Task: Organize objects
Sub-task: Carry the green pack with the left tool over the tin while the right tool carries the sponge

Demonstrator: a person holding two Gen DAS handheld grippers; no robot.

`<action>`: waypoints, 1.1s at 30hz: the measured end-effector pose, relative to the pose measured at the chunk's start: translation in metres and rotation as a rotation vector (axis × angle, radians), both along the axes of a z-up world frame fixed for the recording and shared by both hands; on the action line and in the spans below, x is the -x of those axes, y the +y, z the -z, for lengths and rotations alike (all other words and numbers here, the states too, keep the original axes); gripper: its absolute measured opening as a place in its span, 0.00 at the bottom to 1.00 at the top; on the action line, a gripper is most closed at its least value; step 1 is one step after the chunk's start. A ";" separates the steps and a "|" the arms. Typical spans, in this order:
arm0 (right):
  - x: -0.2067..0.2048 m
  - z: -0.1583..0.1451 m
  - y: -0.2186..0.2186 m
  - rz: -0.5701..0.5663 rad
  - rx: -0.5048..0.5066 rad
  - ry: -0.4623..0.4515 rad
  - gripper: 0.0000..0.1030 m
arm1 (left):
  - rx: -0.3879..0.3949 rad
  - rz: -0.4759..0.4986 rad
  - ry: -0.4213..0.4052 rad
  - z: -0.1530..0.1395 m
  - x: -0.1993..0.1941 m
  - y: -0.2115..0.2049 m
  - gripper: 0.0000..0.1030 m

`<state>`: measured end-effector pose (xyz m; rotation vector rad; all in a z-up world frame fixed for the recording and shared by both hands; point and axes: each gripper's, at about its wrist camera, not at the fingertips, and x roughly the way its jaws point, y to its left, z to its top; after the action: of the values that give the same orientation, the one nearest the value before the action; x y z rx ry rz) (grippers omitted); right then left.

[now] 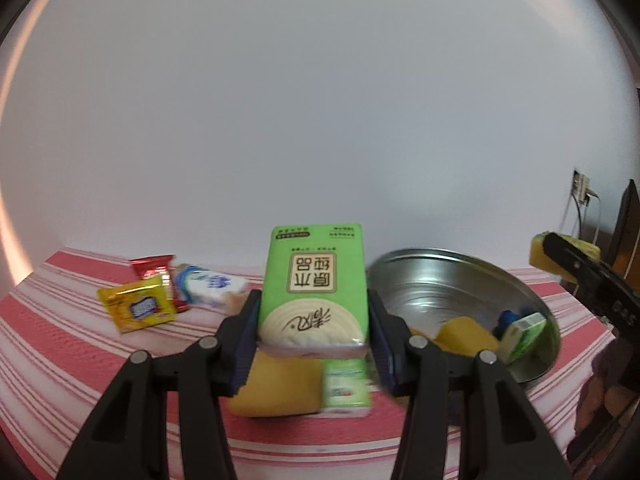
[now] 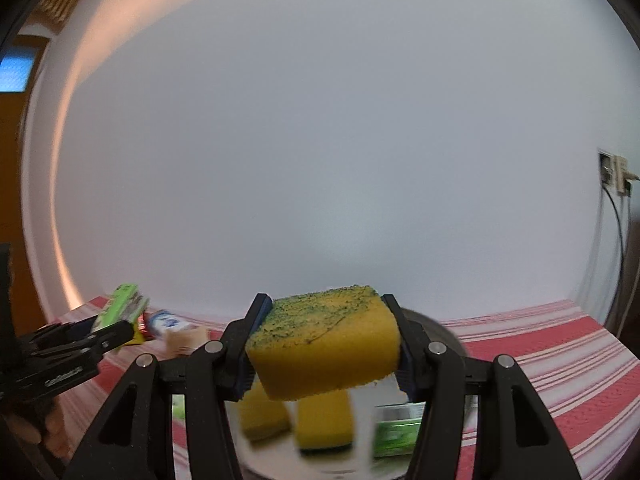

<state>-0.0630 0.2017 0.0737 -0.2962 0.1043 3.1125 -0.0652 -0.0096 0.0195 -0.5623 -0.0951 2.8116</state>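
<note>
Between the blue pads of the left gripper (image 1: 314, 312), a green rectangular tissue pack with a cream label (image 1: 314, 280) is clamped by its two long sides and held upright above the red-and-white striped tablecloth (image 1: 60, 340), probably so it can be carried to the round steel bowl (image 1: 440, 280) just to its right. The right gripper (image 2: 326, 344) is likewise closed, squeezing a yellow sponge with a green scouring face (image 2: 324, 344) over that bowl, seemingly ready to drop it among the sponges and green packs already lying inside. Far left on the cloth, a yellow snack packet (image 1: 136, 306), a red packet (image 1: 154, 266) and a white-and-blue tissue pack (image 1: 212, 286) lie close together, apparently not yet sorted.
</note>
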 end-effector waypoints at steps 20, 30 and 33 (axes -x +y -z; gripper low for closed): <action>0.028 0.021 0.063 0.129 -0.005 -0.088 0.57 | 0.079 0.156 -0.061 0.014 0.014 0.119 0.48; 0.047 0.036 0.066 0.105 0.041 -0.169 0.57 | 0.096 0.139 -0.106 0.017 0.028 0.141 0.48; 0.054 0.037 0.069 0.102 0.038 -0.186 0.57 | 0.124 0.143 -0.101 0.021 0.027 0.146 0.48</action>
<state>-0.1170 0.2703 0.0367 -0.5607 0.1708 2.9675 -0.0920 0.1364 -0.0010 -0.7101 0.0963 2.6633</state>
